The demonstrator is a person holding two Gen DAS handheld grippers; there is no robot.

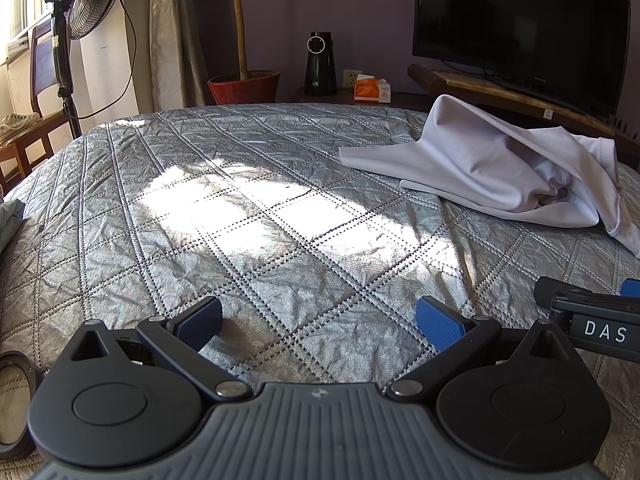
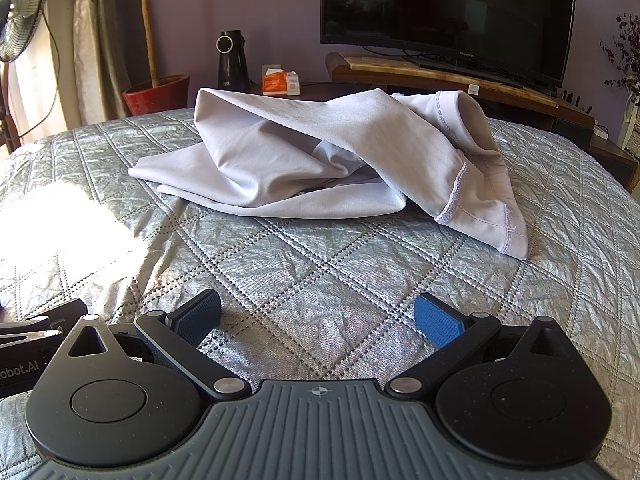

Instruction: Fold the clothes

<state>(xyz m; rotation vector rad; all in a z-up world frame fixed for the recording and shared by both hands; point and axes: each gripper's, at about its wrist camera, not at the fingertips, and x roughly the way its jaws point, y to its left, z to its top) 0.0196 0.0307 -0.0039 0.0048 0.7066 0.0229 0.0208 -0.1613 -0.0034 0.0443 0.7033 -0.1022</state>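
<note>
1. Nearest the lens in each wrist view is that claw's own pair of blue-padded fingers: the left claw (image 1: 319, 322) and the right claw (image 2: 318, 320) both have their fingers spread wide apart, with nothing between them but the quilted silver bedspread (image 1: 248, 216).

2. Both claws sit low at the near edge of the bed, side by side — the right one's black body shows at the right margin of the left wrist view.

3. A pale lilac garment (image 2: 320, 160) lies crumpled in a loose heap on the far part of the bed, unfolded, and neither claw touches it.

4. From the right claw the garment lies straight ahead; from the left claw it lies ahead and off to the right (image 1: 500, 168). I judge the right claw the nearer one.

5. Its long axis runs roughly left to right across the bed, with a flat corner at the left (image 2: 144, 174) and a stitched hem opening at the near right (image 2: 480, 216).

6. Open bedspread lies between claws and cloth — nothing stands in the way.

7. Beyond the bed are a television (image 2: 448, 8), a red plant pot (image 2: 156, 94), an orange tissue box (image 2: 280, 82) and a standing fan (image 1: 86, 4), all well clear.
</note>
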